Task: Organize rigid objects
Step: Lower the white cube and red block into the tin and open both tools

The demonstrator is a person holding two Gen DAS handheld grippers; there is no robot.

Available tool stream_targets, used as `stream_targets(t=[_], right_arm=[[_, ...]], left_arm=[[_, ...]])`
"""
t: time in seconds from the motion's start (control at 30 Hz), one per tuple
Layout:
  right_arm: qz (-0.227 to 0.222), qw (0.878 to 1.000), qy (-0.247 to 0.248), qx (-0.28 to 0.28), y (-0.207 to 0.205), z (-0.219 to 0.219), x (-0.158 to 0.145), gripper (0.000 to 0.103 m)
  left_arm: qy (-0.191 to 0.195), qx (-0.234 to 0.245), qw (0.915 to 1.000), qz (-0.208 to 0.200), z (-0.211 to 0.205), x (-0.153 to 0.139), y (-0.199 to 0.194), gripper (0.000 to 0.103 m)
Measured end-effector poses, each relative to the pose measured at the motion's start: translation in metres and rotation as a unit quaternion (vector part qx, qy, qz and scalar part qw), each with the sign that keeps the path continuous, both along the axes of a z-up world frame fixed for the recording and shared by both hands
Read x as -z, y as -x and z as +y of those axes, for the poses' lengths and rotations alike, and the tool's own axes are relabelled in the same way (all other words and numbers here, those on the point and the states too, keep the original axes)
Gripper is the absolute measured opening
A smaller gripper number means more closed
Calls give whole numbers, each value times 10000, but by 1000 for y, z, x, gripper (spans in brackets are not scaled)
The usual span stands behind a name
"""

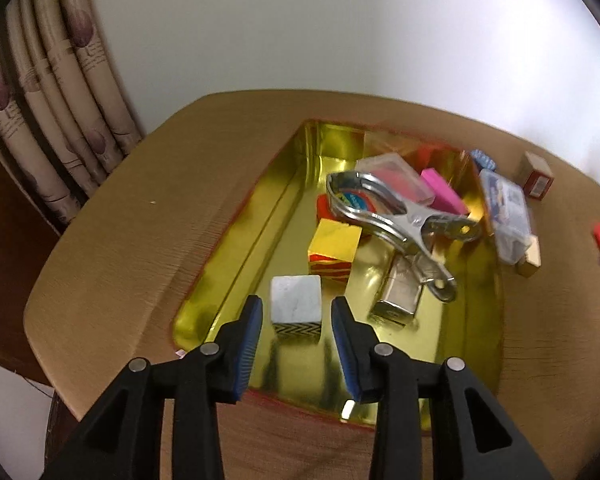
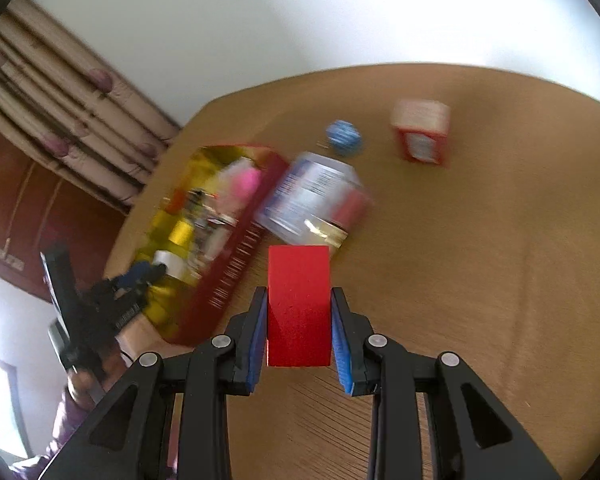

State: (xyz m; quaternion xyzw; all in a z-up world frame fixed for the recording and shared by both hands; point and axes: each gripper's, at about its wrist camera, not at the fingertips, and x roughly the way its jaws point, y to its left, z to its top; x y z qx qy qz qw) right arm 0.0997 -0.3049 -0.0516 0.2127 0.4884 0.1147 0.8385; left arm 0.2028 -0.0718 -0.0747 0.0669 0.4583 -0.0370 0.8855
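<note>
Right tongs [image 2: 299, 330] pinch the red block [image 2: 299, 304], pads flat on its two side faces, carried above the bare tabletop [image 2: 500, 280]. The gold tray [image 2: 220, 280] lies to the left of the block and a little ahead, its red side wall facing me, so I judge the coming move is leftward over that wall. Left tongs [image 1: 296, 344] stand spread astride the white block [image 1: 296, 306] on the tray floor, pads clear of it; I judge it just set down.
</note>
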Motion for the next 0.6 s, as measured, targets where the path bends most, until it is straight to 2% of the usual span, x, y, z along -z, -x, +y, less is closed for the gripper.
stream_targets(t=[0.13, 0.2, 0.27, 0.33, 0.5, 0.6], right_arm=[[78, 9992, -234, -304, -47, 42, -14, 27], [270, 9979, -435, -409, -80, 68, -13, 27], [468, 9963, -606, -378, -102, 84, -6, 27], [701, 9941, -761, -329, -130, 105, 5, 27], [937, 9919, -823, -239, -172, 140, 22, 27], [1008, 9912, -841, -187, -193, 154, 27, 27]], left_arm=[[613, 88, 9979, -166, 10, -29, 11, 42], [676, 97, 9967, -428, 13, -36, 13, 53], [700, 132, 9961, -521, 18, -35, 10, 53], [898, 244, 9946, -464, 23, -27, 6, 53], [1062, 38, 9939, -299, 43, -12, -8, 53], [1589, 16, 9872, -161, 58, -13, -11, 53]])
